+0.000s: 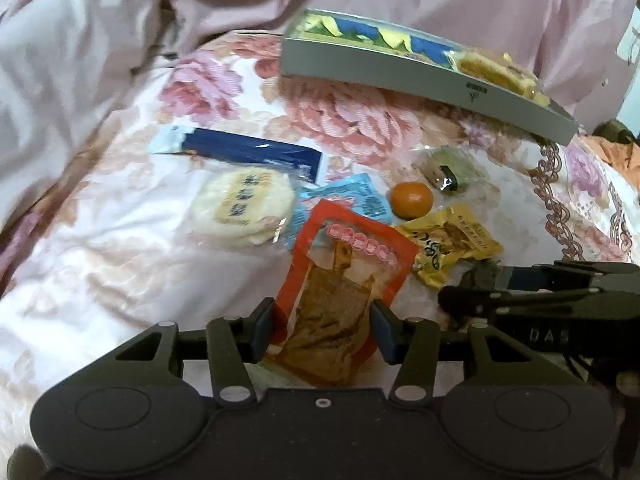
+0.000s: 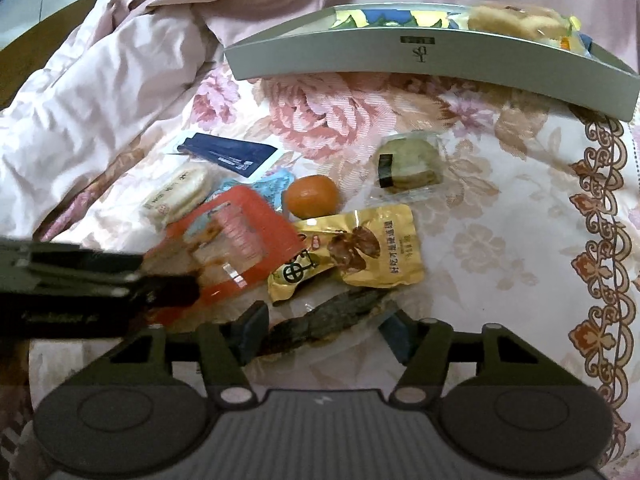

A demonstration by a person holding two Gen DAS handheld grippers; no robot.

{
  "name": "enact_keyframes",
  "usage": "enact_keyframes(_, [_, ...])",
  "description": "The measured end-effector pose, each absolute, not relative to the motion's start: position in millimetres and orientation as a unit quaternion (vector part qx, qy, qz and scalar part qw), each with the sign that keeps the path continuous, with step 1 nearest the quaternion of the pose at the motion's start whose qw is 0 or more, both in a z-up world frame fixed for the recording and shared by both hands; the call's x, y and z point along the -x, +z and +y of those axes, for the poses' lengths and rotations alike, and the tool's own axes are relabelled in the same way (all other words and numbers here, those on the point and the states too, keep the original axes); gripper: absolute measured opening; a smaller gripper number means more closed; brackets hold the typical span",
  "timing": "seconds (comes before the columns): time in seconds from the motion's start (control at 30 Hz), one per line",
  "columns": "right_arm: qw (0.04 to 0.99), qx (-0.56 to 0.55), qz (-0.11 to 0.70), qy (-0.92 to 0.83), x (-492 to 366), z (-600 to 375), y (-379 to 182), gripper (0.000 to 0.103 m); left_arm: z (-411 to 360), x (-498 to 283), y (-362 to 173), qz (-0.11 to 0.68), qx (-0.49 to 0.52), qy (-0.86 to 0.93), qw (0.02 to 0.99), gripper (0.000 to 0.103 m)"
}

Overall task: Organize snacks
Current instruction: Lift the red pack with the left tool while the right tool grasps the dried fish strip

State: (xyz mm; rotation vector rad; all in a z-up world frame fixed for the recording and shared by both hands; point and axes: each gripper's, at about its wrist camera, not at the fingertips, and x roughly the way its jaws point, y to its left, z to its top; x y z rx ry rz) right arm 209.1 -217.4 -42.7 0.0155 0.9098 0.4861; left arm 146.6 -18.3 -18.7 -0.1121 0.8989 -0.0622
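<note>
My left gripper (image 1: 324, 328) is shut on a red packet of brown tofu snack (image 1: 352, 248), its blue pads pressing both sides of the packet's lower half. In the right wrist view this gripper (image 2: 176, 284) comes in from the left with the red packet (image 2: 248, 216) tilted above the bedspread. My right gripper (image 2: 324, 332) straddles a clear packet with a dark dried snack (image 2: 332, 316) lying on the bedspread, a pad touching each end of the wrapper. At the back stands a grey box (image 2: 400, 64) holding pastries and packets.
On the floral bedspread lie an orange (image 2: 312, 200), a yellow packet (image 2: 372, 252), a wrapped green cake (image 2: 408, 160), a round rice cracker (image 1: 244, 212), a navy packet (image 1: 248, 152) and a light blue packet (image 1: 352, 196). A pink quilt (image 1: 80, 60) is bunched at the left.
</note>
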Motion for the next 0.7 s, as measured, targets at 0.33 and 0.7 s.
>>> enact_keyframes(0.33, [0.864,-0.064,0.431,0.252,-213,-228,-42,0.05,6,-114,-27,0.437,0.108,-0.015,0.893,0.054])
enact_keyframes(0.7, [0.825,-0.154,0.449,0.306,-216,-231,-46,0.057,3,-116,-32,0.426,0.088,-0.018,0.9,0.065])
